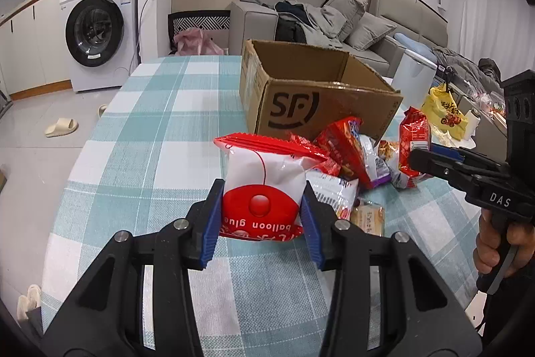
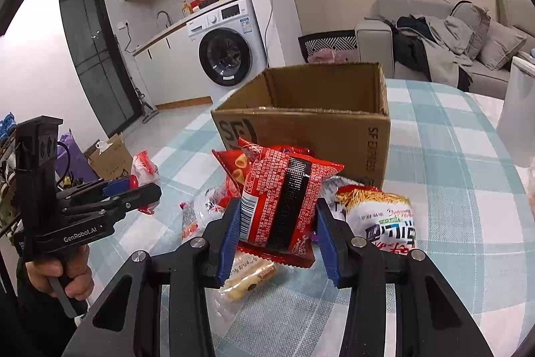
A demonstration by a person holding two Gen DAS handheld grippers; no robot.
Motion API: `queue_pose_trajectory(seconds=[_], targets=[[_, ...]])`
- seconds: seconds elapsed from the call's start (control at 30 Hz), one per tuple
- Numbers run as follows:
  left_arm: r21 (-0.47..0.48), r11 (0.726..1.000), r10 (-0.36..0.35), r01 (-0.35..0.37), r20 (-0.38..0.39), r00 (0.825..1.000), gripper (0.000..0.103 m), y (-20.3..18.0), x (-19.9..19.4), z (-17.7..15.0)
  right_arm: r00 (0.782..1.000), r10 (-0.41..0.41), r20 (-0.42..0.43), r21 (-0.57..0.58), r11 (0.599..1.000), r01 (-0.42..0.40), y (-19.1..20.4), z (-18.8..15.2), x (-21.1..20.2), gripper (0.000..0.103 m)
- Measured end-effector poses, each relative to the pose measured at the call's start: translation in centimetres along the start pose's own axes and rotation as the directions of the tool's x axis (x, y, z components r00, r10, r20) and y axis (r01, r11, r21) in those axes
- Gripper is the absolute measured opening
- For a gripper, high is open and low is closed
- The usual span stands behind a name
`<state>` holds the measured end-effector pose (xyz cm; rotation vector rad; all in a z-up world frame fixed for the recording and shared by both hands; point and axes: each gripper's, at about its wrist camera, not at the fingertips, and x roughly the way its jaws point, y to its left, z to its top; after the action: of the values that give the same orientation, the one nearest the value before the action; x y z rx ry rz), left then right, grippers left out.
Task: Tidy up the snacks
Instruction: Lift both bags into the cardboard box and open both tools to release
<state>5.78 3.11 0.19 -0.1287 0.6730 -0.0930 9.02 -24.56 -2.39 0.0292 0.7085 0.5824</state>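
**Both Grippers Loaded, Box Behind the Pile**

Hidden or unclear: the box floor is out of sight from both wrist views. Several packets in the pile overlap, and most of their print is too small or foreign to read.

Left gripper: jaws closed partway on a red-and-white pouch, pads pressing both sides. The pouch reads "balloon glue", upside down.

Right gripper: jaws closed partway on a red packet with a barcode and dense small print, held above the pile.

The box stands open on the checked table, just behind the pile. It is marked "SF" and "SF EXPRESS". Gripper bodies read "DAS" and "GenRobot.AI".
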Motion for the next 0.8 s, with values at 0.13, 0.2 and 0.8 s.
queue_pose_trajectory(seconds=[0.13,0.2,0.8], targets=[[0.001,1.000,-0.009,0.009,0.014,1.000,0.040,-0.3,-0.2,0.8,1.000,-0.005,0.024,-0.004,1.000,0.005,0.2,0.7,-0.9,0.044],[0.005,1.000,-0.010,0.010,0.019,1.000,0.040,-0.5,-0.2,1.2,0.999,-0.011,0.035,-0.009,1.000,0.011,0.3,1.3,-1.4,0.044],[0.031,0.999,-0.035,0.032,0.096,0.995,0.040,-1.9,0.6,6.4,0.995,-0.045,0.091,0.004,0.999,0.044,-0.2,4.1,-2.0,0.044]])
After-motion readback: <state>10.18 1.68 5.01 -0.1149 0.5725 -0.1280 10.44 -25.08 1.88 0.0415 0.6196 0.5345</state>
